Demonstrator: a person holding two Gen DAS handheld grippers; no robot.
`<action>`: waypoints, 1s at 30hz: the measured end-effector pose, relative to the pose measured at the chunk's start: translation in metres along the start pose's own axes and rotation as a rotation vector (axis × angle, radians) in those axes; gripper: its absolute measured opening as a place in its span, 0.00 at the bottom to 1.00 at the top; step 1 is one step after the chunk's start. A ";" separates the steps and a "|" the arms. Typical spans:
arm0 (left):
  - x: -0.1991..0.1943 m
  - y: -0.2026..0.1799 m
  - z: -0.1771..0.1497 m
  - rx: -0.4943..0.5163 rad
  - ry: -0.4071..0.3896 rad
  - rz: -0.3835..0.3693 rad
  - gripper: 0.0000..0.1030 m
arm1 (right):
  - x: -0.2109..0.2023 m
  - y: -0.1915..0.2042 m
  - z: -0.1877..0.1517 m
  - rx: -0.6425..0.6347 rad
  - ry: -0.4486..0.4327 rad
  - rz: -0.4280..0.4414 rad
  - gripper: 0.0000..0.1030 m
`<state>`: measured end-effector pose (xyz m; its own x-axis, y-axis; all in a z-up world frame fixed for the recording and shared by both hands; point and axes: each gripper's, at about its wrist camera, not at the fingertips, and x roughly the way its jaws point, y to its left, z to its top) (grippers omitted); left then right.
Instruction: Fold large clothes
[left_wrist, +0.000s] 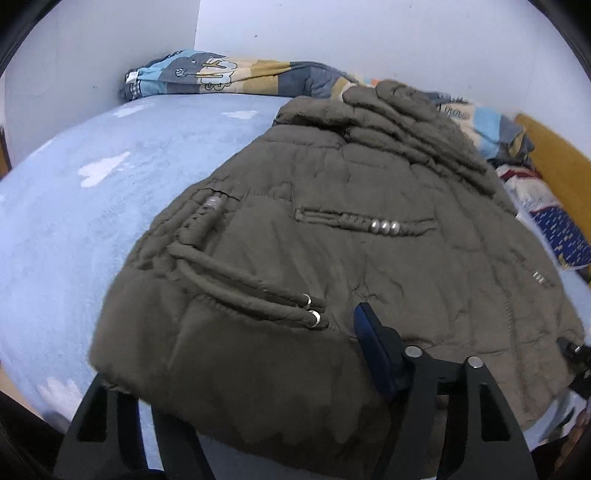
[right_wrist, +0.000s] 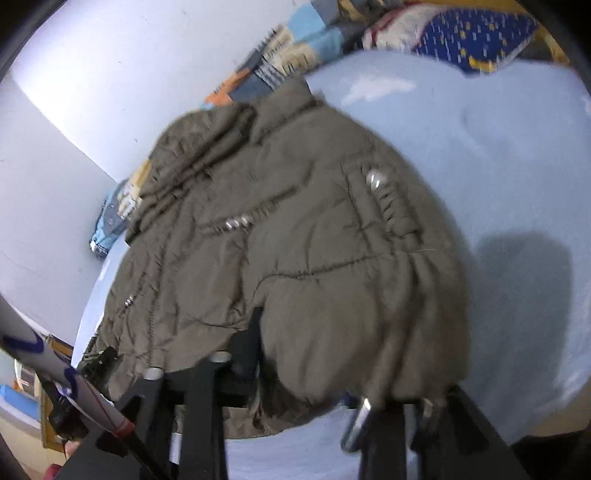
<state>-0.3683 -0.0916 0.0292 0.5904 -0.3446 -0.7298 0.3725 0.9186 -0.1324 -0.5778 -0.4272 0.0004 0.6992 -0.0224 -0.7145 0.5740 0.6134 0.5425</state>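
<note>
An olive padded jacket (left_wrist: 332, 236) lies spread on a light blue bed, collar toward the far wall, silver toggles on its pockets and drawcords. It also shows in the right wrist view (right_wrist: 295, 236). My left gripper (left_wrist: 258, 369) is at the jacket's near hem; its right finger (left_wrist: 373, 347) with a blue pad lies on top of the fabric, the left finger is covered by the hem. My right gripper (right_wrist: 332, 376) is at the near hem too, with fabric bunched between its fingers and one dark finger (right_wrist: 251, 339) showing on top. The view is blurred.
The light blue bed sheet (left_wrist: 92, 206) extends left of the jacket. A patterned quilt (left_wrist: 221, 74) is bunched along the white wall. A blue and white pillow (left_wrist: 554, 221) and a yellow headboard (left_wrist: 561, 162) are at right.
</note>
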 end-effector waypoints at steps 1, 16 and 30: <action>0.002 -0.002 -0.001 0.024 0.003 0.020 0.69 | 0.005 -0.005 0.001 0.027 0.005 0.012 0.54; 0.013 -0.018 -0.001 0.106 -0.008 0.106 0.73 | 0.003 0.005 -0.012 -0.112 -0.055 -0.070 0.48; 0.014 -0.018 -0.002 0.113 -0.014 0.122 0.77 | 0.004 0.007 -0.008 -0.088 -0.020 -0.070 0.50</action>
<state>-0.3684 -0.1129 0.0199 0.6458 -0.2347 -0.7266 0.3750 0.9264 0.0341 -0.5749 -0.4166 -0.0026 0.6677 -0.0824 -0.7398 0.5825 0.6767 0.4504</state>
